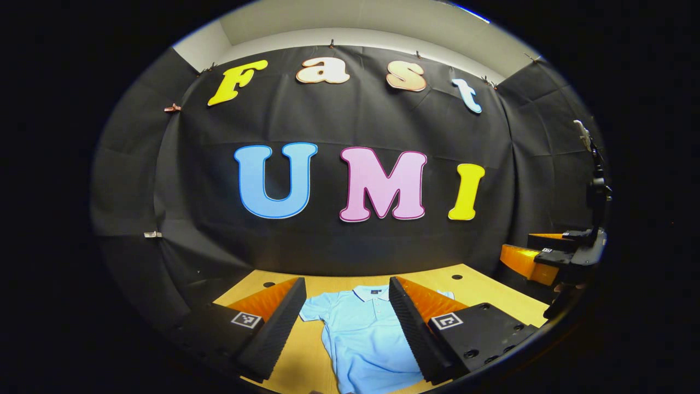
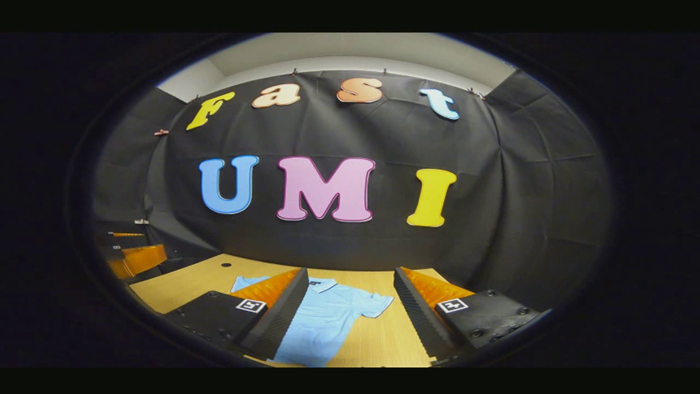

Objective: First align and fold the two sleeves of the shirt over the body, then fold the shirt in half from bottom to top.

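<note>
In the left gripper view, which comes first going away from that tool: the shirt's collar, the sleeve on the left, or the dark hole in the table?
From the left tool:
1. Sleeve, left of centre.
2. Collar, centre, just beyond.
3. Hole, far left, near the wall; close to the collar's depth.

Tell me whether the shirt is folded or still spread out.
Spread out. The shirt lies flat on the table, collar away from the grippers, both short sleeves out to the sides, none folded over the body.

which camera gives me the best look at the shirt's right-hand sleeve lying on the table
The right gripper view: that sleeve of the light blue shirt lies spread flat in plain sight between the open fingers. In the left gripper view a finger covers most of it; a corner peeks out.
</note>
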Demonstrator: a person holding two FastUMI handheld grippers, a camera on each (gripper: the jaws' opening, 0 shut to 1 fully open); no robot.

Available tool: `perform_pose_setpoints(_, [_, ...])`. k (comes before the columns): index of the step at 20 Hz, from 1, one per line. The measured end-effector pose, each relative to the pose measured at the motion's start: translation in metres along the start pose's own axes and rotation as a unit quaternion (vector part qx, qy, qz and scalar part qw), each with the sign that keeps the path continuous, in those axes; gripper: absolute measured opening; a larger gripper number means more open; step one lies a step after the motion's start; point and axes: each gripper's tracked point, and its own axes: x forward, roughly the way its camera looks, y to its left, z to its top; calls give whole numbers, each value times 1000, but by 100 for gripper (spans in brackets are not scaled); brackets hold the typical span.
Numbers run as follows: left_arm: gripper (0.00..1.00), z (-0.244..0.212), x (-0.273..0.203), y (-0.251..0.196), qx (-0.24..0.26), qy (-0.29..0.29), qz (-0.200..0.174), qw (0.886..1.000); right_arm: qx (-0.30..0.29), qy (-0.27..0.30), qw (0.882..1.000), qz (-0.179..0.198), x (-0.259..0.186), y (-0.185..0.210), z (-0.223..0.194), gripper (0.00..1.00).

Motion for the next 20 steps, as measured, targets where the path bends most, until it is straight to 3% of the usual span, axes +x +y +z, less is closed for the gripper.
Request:
perform_pose_setpoints(11, [96, 7, 33, 5, 4, -2, 16, 1000, -18, 48, 999, -6, 76, -33, -33, 97])
perform_pose_setpoints(20, [97, -12, 78, 19, 2, 35, 59, 998, -25, 146, 989, -11, 186, -72, -116, 97])
